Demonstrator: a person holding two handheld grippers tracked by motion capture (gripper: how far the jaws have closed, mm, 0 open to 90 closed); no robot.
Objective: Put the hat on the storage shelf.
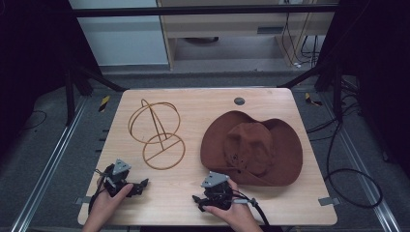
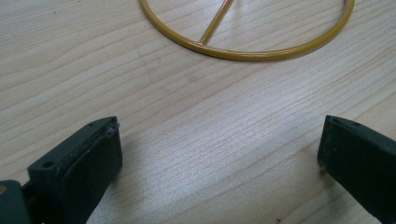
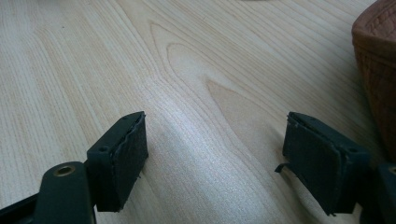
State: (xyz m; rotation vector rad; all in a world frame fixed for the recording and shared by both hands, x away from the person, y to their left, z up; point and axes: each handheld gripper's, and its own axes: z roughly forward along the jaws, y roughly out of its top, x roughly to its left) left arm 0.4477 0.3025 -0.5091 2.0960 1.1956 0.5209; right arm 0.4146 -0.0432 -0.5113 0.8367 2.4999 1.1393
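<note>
A brown wide-brimmed hat [image 1: 252, 147] lies on the right half of the wooden table [image 1: 203, 104]; its brim edge [image 3: 378, 60] is at the right of the right gripper view. A gold wire hat stand [image 1: 157, 133] stands left of centre, and its round base ring [image 2: 243, 49] crosses the top of the left gripper view. My left gripper [image 1: 138, 187] rests near the front left, open, with bare wood between its jaws [image 2: 219, 149]. My right gripper [image 1: 199, 200] sits near the front edge, just in front of the hat, also open and holding nothing [image 3: 215, 140].
A small round grey disc [image 1: 239, 101] sits at the table's far edge. Cables trail on the floor at the right [image 1: 353, 174]. A metal frame and rails surround the table. Bare wood lies between the two grippers.
</note>
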